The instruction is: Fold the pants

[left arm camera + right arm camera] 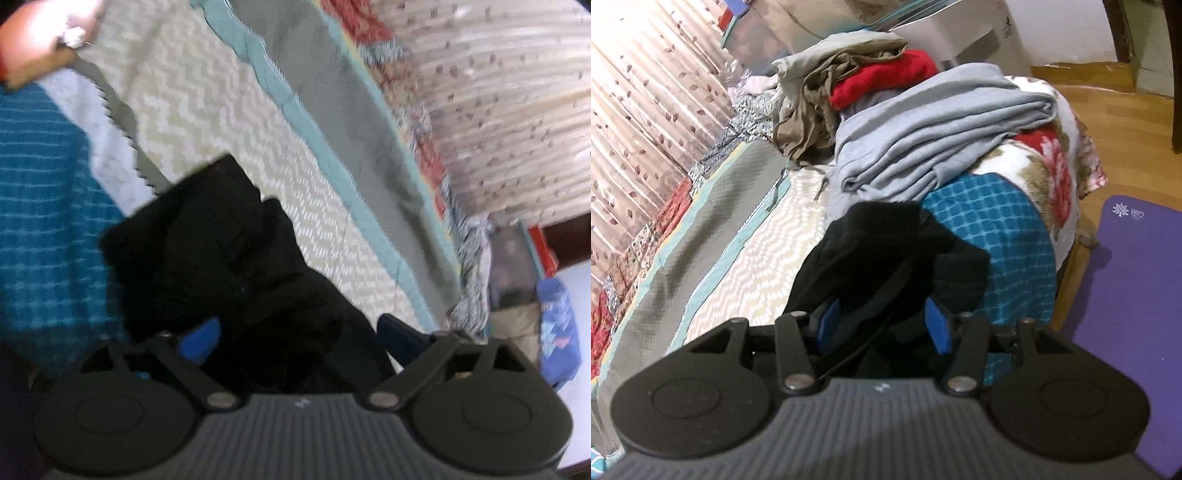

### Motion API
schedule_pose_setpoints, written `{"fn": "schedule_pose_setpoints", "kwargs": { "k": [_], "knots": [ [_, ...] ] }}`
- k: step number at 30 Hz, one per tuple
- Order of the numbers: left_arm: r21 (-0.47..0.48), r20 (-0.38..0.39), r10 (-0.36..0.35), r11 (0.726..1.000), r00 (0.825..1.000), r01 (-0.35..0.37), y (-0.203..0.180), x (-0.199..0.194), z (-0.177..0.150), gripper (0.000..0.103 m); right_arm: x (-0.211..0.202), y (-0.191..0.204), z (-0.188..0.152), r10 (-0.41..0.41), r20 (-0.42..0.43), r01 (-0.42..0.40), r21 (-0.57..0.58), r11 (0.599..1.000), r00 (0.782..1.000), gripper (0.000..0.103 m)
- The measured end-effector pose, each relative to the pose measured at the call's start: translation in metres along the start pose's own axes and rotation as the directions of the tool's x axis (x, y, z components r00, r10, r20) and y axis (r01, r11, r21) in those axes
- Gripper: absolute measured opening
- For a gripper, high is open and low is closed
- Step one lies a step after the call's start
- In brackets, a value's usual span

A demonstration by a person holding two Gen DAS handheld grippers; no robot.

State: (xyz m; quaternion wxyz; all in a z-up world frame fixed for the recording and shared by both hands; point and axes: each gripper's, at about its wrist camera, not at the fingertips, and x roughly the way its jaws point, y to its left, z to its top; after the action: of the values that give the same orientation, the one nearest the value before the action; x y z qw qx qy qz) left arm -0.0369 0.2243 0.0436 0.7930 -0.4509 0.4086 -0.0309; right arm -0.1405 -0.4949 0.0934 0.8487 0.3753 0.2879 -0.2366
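While bunched, pants (886,251) near bed edge (1049,258)

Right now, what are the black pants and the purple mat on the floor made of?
The black pants look like soft, matte knit cloth: they slump in loose folds without shine. The purple mat looks like smooth foam or rubber, lying flat with a printed logo; which one is unclear.

Bed's got a chevron quilt (746,273) with a teal border, leaf-print curtains (646,92) off to the left. Wooden floor (1108,122) on the right, purple mat (1126,295) lying beside the bed.
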Motion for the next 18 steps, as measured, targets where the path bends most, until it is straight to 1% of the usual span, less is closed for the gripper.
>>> {"fn": "schedule_pose_setpoints", "kwargs": {
  "k": [1,2,3,4,5,6,7,8,9,10,11,12,13,14,15,16,17,18],
  "knots": [
    [0.022,-0.017,0.065,0.998,0.998,-0.064,-0.003,0.010,0.004,0.019,0.002,0.001,-0.001,-0.005,-0.004,0.005,0.007,1.000,1.000,0.054],
    [0.044,-0.034,0.092,0.995,0.995,-0.091,-0.007,0.015,0.010,0.009,0.003,0.001,-0.002,-0.015,-0.007,0.015,0.012,1.000,1.000,0.052],
    [0.055,-0.011,0.074,0.996,0.997,-0.074,-0.012,0.011,0.016,0.009,0.003,0.002,-0.002,-0.032,-0.010,0.032,0.014,0.999,0.999,0.046],
    [0.103,0.046,0.047,0.993,0.998,-0.051,-0.021,-0.001,0.020,0.007,0.002,0.002,0.000,-0.049,-0.008,0.049,0.014,0.999,0.999,0.042],
    [0.206,0.139,0.013,0.978,0.990,-0.041,-0.039,-0.020,0.022,0.007,0.000,0.000,0.002,-0.058,0.002,0.058,0.019,0.998,0.998,0.038],
    [0.307,0.227,-0.024,0.950,0.974,-0.048,-0.054,-0.039,0.018,0.007,-0.005,-0.002,0.005,-0.062,0.019,0.061,0.031,0.998,0.998,0.038],
    [0.392,0.289,-0.051,0.917,0.956,-0.070,-0.065,-0.053,0.012,0.008,-0.009,-0.006,0.009,-0.063,0.038,0.061,0.048,0.997,0.997,0.038],
    [0.492,0.342,-0.082,0.864,0.936,-0.104,-0.075,-0.063,0.002,0.009,-0.013,-0.009,0.011,-0.062,0.058,0.058,0.062,0.996,0.996,0.039],
    [0.545,0.360,-0.096,0.829,0.928,-0.125,-0.077,-0.066,-0.007,0.010,-0.016,-0.012,0.013,-0.059,0.073,0.053,0.072,0.996,0.996,0.040],
    [0.569,0.352,-0.085,0.810,0.932,-0.141,-0.075,-0.062,-0.015,0.013,-0.018,-0.015,0.014,-0.057,0.083,0.051,0.077,0.996,0.995,0.040],
    [0.577,0.320,-0.046,0.802,0.946,-0.156,-0.070,-0.053,-0.019,0.013,-0.019,-0.017,0.014,-0.057,0.086,0.050,0.081,0.995,0.995,0.040],
    [0.571,0.276,0.021,0.801,0.961,-0.182,-0.061,-0.039,-0.023,0.013,-0.018,-0.019,0.014,-0.055,0.084,0.048,0.086,0.995,0.995,0.040],
    [0.552,0.238,0.085,0.807,0.967,-0.207,-0.051,-0.027,-0.025,0.012,-0.016,-0.020,0.014,-0.047,0.081,0.039,0.095,0.995,0.996,0.041],
    [0.521,0.198,0.141,0.823,0.970,-0.226,-0.037,-0.016,-0.028,0.012,-0.014,-0.021,0.014,-0.033,0.076,0.025,0.104,0.994,0.997,0.041],
    [0.471,0.156,0.179,0.851,0.971,-0.233,-0.022,-0.007,-0.031,0.012,-0.011,-0.022,0.014,-0.020,0.067,0.012,0.111,0.994,0.998,0.042],
    [0.427,0.129,0.192,0.875,0.973,-0.229,-0.010,-0.003,-0.033,0.012,-0.007,-0.021,0.014,-0.014,0.057,0.007,0.111,0.994,0.998,0.042],
    [0.388,0.116,0.199,0.893,0.973,-0.228,0.000,-0.001,-0.035,0.012,-0.003,-0.019,0.013,-0.016,0.049,0.011,0.103,0.995,0.999,0.044],
    [0.357,0.115,0.208,0.904,0.971,-0.236,0.008,-0.002,-0.038,0.012,0.001,-0.016,0.013,-0.024,0.047,0.020,0.093,0.996,0.999,0.046]
  ]
}}
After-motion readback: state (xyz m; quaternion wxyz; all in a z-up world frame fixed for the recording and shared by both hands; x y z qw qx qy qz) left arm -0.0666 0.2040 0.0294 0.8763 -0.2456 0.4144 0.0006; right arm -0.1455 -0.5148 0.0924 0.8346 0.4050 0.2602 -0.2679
